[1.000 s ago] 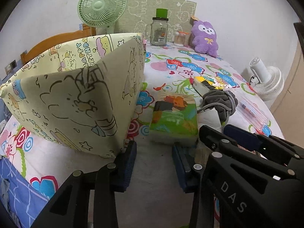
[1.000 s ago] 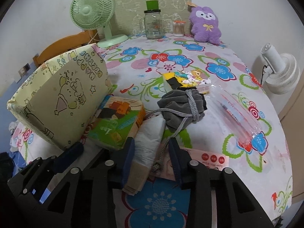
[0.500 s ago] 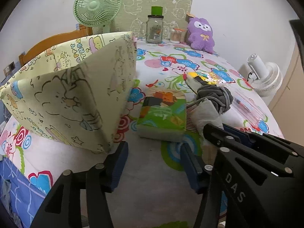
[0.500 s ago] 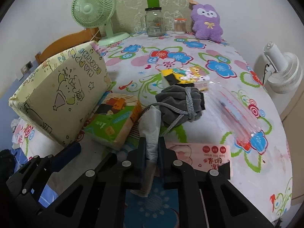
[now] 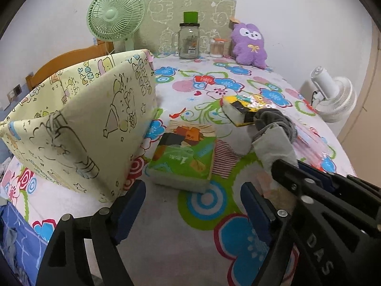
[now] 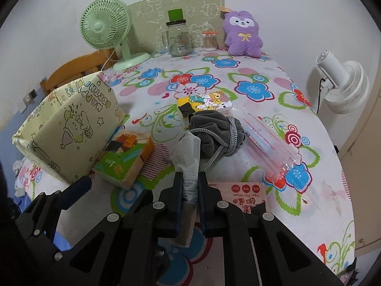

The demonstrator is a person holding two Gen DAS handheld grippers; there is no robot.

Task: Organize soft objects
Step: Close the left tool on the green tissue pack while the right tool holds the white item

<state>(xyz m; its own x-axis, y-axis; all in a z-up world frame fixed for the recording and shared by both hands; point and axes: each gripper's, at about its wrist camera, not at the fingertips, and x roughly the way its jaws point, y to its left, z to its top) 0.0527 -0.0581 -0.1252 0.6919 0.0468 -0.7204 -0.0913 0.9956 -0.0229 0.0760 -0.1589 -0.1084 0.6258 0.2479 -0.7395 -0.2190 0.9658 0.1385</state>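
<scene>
My right gripper (image 6: 190, 186) is shut on a soft grey-white folded packet (image 6: 188, 157) and holds it off the flowered table; it also shows in the left wrist view (image 5: 276, 145). A grey drawstring pouch (image 6: 214, 131) lies just beyond it. A green tissue pack (image 5: 185, 155) lies beside the yellow fabric storage box (image 5: 78, 124). My left gripper (image 5: 193, 209) is open and empty, in front of the tissue pack. A cartoon-print tissue pack (image 6: 204, 103) lies past the pouch.
A clear plastic sleeve (image 6: 269, 143) and a pink packet (image 6: 240, 196) lie at the right. A green fan (image 6: 107, 26), glass jar (image 6: 177, 38), cotton-swab jar (image 6: 209, 41) and purple plush (image 6: 243, 33) stand at the far edge. A white fan (image 6: 343, 88) stands off the table's right side.
My right gripper closed on the grey-white packet and lifted it. My left gripper pulled back a little and opened wider.
</scene>
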